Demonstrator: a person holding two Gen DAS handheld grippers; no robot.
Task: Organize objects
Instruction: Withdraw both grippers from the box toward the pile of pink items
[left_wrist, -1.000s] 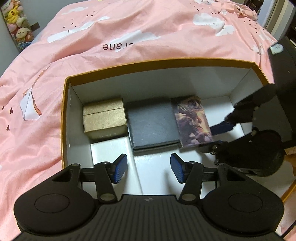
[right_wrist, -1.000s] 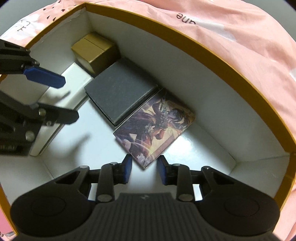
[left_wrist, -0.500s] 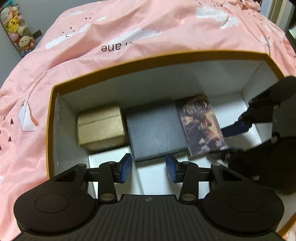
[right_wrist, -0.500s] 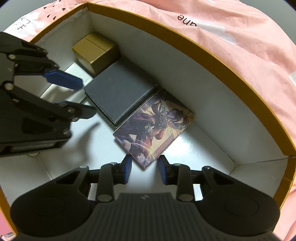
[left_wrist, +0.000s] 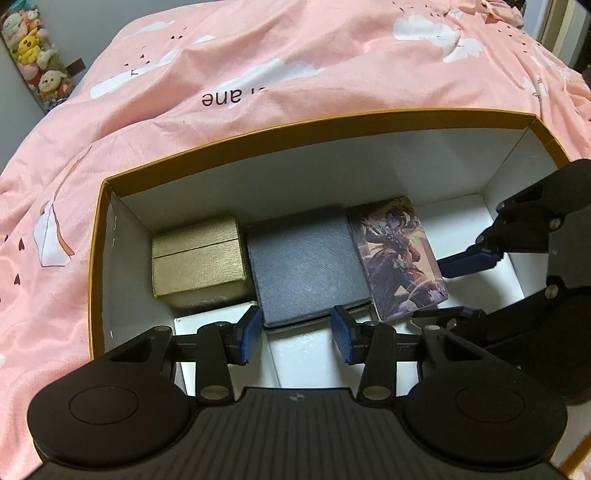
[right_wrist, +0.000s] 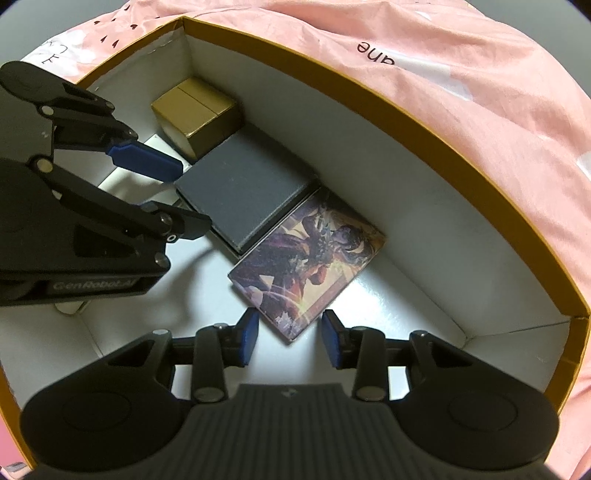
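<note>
A big box with an orange rim and white inside holds a row of three things: a gold box, a dark grey box and a flat illustrated box. My left gripper hangs open over the grey box's near edge, nothing between its pads. My right gripper points down at the illustrated box. Its jaws are opening, and the box's near corner lies between the pads, which do not press on it.
A flat white box lies on the big box's floor in front of the gold one. Bare white floor remains right of the illustrated box. A pink duvet surrounds the big box. Plush toys sit far left.
My left gripper's jaws have narrowed, and it has come in closer over the grey box. My right gripper's pads have spread a little around the illustrated box's corner.
</note>
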